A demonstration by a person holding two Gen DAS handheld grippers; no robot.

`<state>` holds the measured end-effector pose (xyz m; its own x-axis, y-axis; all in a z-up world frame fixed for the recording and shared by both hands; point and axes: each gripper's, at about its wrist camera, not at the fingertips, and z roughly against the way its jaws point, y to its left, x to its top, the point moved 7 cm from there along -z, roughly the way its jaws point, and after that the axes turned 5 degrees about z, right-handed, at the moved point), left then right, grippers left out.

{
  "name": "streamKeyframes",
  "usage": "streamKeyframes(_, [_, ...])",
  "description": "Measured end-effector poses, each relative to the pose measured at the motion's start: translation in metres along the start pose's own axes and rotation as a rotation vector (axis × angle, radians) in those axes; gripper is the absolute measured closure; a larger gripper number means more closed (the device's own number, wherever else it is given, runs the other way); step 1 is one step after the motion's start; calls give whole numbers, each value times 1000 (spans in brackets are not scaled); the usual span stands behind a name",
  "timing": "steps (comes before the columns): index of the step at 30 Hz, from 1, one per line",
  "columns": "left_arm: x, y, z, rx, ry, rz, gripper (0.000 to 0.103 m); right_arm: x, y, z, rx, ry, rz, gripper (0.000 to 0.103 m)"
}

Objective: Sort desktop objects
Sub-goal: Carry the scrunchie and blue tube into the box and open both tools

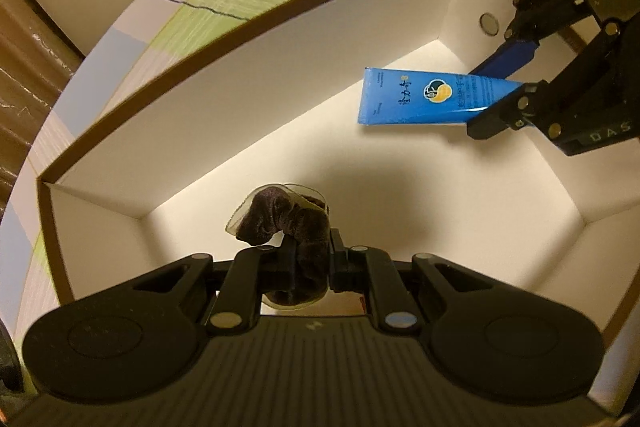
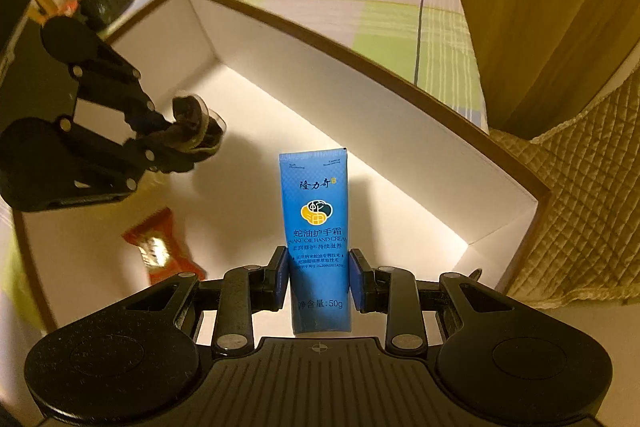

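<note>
Velvet, dark brown and edged with a sheer ribbon, the scrunchie (image 1: 286, 223) is pinched between the jaws of the left gripper (image 1: 312, 259), which reaches over the near-left part of the white box (image 1: 240, 99) and angles down toward its floor. From the right wrist view this same left gripper (image 2: 180, 143) comes in from the left edge, its black linkages tilted down and to the right, the scrunchie (image 2: 198, 125) bunched at its tips above the box floor. Just below it a red snack packet (image 2: 160, 247) lies flat on the floor of the box (image 2: 360, 79), near the front wall.

Further right, the blue hand cream tube (image 2: 316, 227) is clamped at its lower half by the right gripper (image 2: 320, 281), blue pads pressed to both sides, crimped end pointing forward. In the left wrist view the right gripper (image 1: 498, 95) enters from the upper right, slanting down-left, holding the tube (image 1: 424, 97) over the far right corner of the box. Under the box lies a checked cloth (image 2: 400, 23).
</note>
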<state>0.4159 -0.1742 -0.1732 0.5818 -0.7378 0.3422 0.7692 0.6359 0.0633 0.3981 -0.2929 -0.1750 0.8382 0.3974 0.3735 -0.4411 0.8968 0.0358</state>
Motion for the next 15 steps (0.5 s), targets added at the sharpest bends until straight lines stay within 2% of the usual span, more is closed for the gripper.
streamKeyframes(8, [-3,6,-18,9,32,9,92,-1,-9,-21,-11,44,-11,73])
streamKeyframes(11, [-3,9,-22,27,30,20,87,1,-12,-25,-26,47,-21,73])
streamKeyframes(12, [-2,10,-24,37,25,28,85,2,-13,-27,-37,50,-17,71])
streamKeyframes(14, [-2,13,-26,53,22,34,78,3,-13,-28,-48,50,-18,59])
streamKeyframes(15, [-2,14,-27,63,24,40,70,3,-12,-28,-43,46,-12,43])
